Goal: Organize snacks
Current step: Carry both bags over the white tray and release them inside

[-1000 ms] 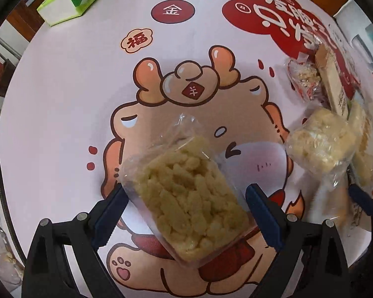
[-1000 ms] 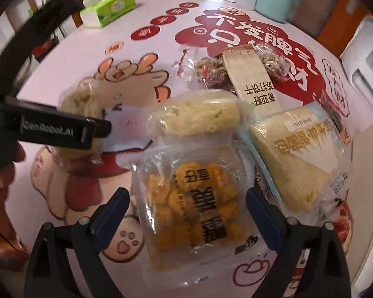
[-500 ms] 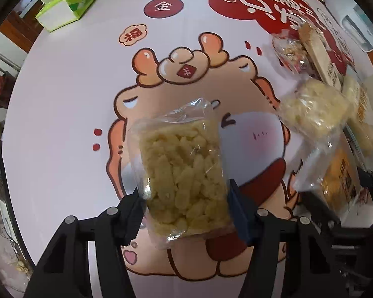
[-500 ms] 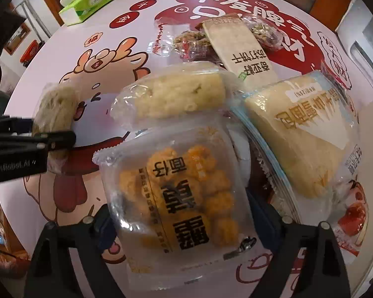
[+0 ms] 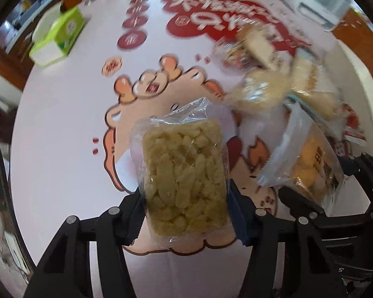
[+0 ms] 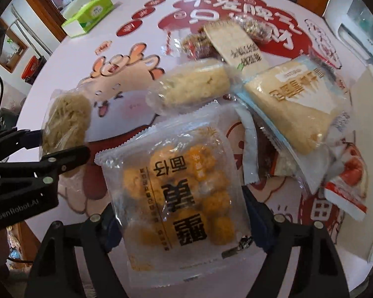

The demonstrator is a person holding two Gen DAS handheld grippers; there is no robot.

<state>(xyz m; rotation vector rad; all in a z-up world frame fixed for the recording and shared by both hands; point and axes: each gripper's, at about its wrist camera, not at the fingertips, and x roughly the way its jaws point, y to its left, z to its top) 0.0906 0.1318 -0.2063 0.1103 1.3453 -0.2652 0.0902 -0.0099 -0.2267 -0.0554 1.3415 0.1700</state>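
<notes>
Your left tongs (image 5: 186,198) just clamped the pale puffed-snack bag (image 5: 184,176) and lifted it off the bench (image 5: 62,129); your right tongs (image 6: 181,213) closed around the orange-ball packet (image 6: 179,188), heap beyond still unsorted.

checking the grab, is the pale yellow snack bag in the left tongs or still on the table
In the left tongs: the snack bag is pinched between both pads, off the table.

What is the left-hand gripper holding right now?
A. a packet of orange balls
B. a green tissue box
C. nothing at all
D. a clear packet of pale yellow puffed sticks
D: in the left wrist view the left gripper has its jaws pressed on both sides of the clear packet of pale yellow sticks, which is lifted off the table.
</notes>
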